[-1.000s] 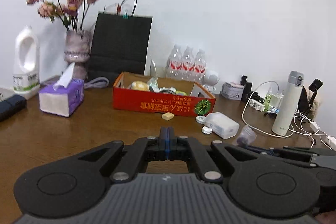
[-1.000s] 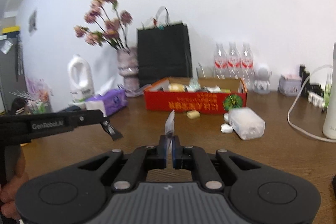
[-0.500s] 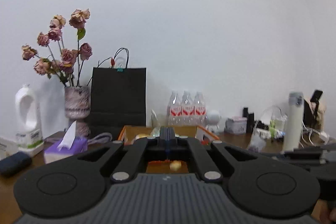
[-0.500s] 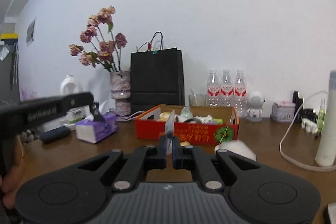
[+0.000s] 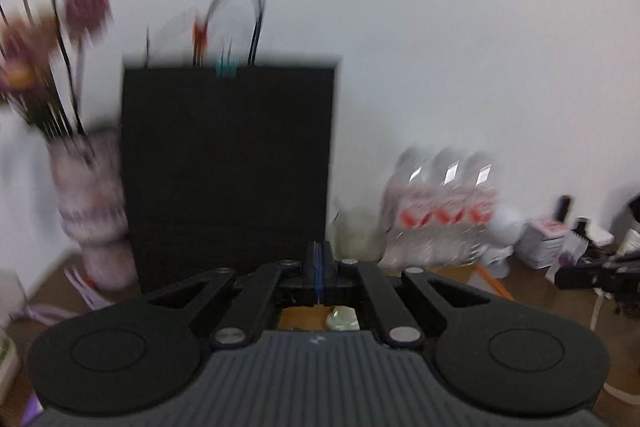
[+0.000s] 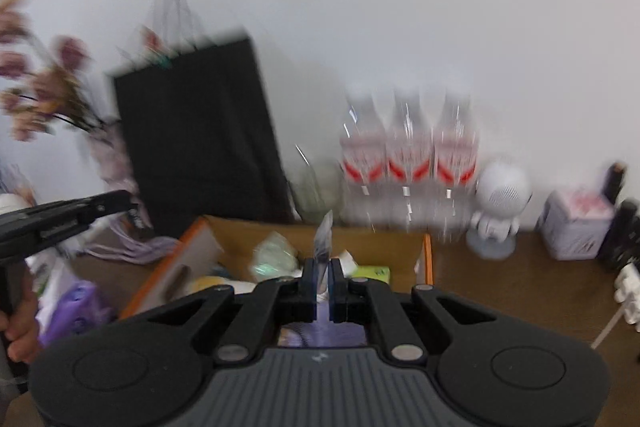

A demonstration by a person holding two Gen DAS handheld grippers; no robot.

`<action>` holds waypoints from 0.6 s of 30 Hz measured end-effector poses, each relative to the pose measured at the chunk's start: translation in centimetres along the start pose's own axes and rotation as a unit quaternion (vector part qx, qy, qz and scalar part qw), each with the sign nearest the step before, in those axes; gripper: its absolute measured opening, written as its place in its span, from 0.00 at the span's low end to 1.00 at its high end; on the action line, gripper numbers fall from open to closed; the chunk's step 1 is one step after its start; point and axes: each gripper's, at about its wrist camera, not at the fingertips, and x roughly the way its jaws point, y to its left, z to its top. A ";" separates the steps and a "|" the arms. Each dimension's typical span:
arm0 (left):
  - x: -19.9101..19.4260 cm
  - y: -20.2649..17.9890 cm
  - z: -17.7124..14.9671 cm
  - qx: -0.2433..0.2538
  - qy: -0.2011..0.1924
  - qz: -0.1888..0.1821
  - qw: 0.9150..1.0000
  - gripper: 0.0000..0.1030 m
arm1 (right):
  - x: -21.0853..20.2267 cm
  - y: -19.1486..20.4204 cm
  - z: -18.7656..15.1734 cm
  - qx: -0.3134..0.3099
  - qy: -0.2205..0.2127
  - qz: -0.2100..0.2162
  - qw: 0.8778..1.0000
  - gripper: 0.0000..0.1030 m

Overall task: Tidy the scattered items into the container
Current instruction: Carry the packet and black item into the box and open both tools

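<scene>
The red cardboard box point(image 6: 208, 247) with an orange rim lies open just ahead in the right wrist view, holding a crumpled green wrapper point(image 6: 274, 259) and other small items. My right gripper point(image 6: 321, 267) is shut on a thin silvery packet point(image 6: 324, 239) that sticks up between its jaws, over the box. My left gripper point(image 5: 317, 259) is shut and empty; a pale green item point(image 5: 342, 319) in the box shows under its jaws. The left gripper also shows at the left of the right wrist view point(image 6: 116, 203).
A black paper bag point(image 5: 228, 163) stands behind the box, a vase of dried flowers point(image 5: 92, 211) to its left. Three water bottles point(image 6: 408, 163), a white robot figure point(image 6: 500, 211) and a small lilac tin point(image 6: 576, 227) line the wall on the right. A purple tissue pack point(image 6: 76, 311) lies left.
Both grippers have moved forward toward the box and black bag, which now loom larger. The right gripper still holds the packet, now above the box. The views are motion-blurred.
</scene>
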 end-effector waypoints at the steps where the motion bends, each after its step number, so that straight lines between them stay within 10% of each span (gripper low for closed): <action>1: 2.5 0.5 0.9 -0.013 0.039 -0.004 0.999 0.01 | 2.5 -0.6 1.4 0.005 0.037 -0.007 0.999 0.04; 4: 8.9 1.9 1.8 -0.030 0.133 -0.004 0.991 0.01 | 8.9 -1.6 3.4 -0.006 0.115 -0.049 0.992 0.04; 10: 15.8 3.1 0.2 -0.032 0.201 0.019 0.979 0.04 | 17.5 -3.7 2.8 -0.010 0.216 -0.102 0.971 0.10; 12: 16.6 3.2 -0.1 -0.027 0.204 0.027 0.978 0.11 | 18.9 -4.1 2.6 -0.016 0.229 -0.116 0.966 0.35; 18: 15.8 3.7 0.8 -0.028 0.206 0.019 0.978 0.56 | 17.7 -3.9 4.2 0.004 0.207 -0.094 0.974 0.69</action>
